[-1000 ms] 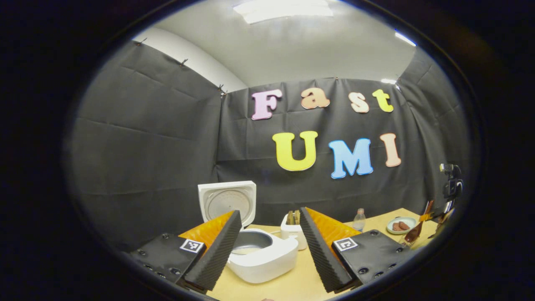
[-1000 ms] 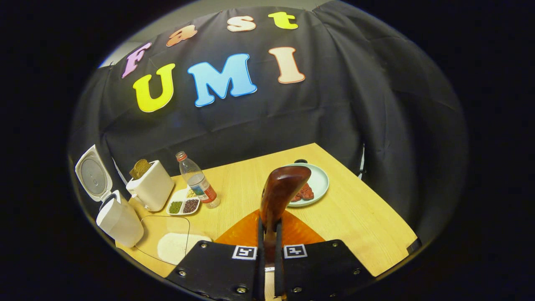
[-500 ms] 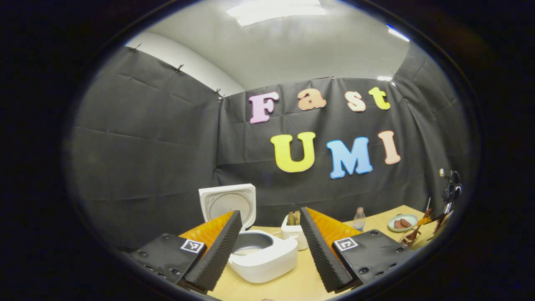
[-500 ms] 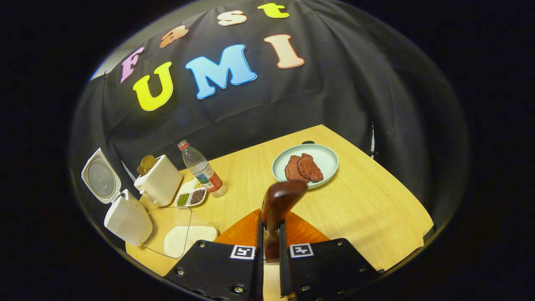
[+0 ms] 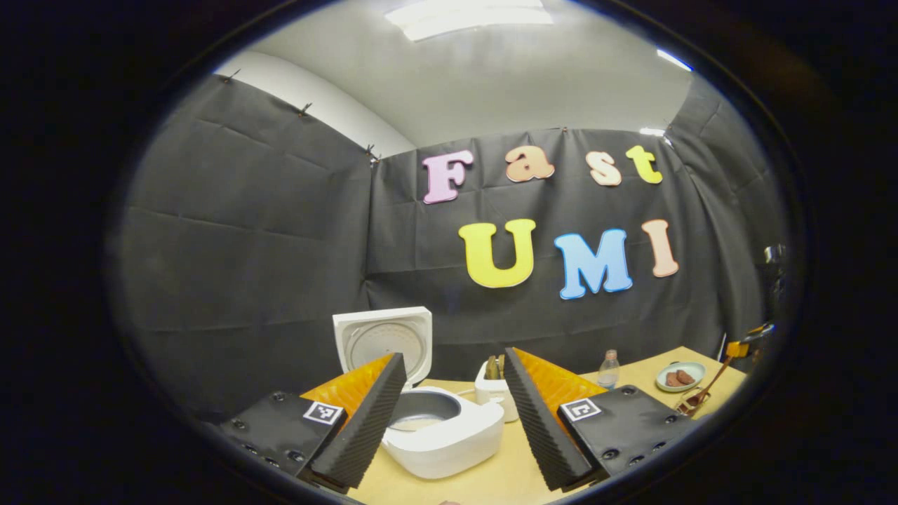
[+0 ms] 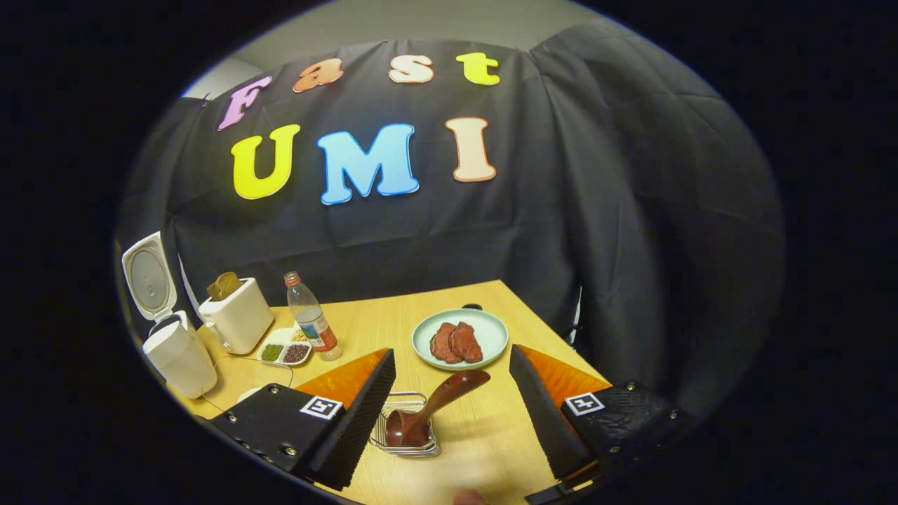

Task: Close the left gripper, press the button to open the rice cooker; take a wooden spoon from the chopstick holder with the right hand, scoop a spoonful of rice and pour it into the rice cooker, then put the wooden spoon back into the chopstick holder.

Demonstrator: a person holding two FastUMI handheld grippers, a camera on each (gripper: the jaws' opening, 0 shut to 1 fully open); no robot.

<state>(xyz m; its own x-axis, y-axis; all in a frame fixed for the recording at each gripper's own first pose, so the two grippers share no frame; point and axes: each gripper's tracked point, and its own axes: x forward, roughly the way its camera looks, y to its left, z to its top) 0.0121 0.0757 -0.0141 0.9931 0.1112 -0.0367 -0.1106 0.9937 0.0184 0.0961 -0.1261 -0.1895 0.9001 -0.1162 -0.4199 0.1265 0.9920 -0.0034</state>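
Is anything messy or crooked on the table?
Nothing is spilled. The wooden spoon leans slanted in the wire chopstick holder, its handle poking out sideways, but it is inside. The rice cooker stands with its lid open. Both claws are open.

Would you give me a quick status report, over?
Both grippers open. Wooden spoon back in chopstick holder. Rice cooker lid up. Nothing in the way.

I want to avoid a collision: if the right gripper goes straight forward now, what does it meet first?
Probably the dark brown wooden spoon leaning in the small wire chopstick holder, between the open jaws; depth is uncertain.
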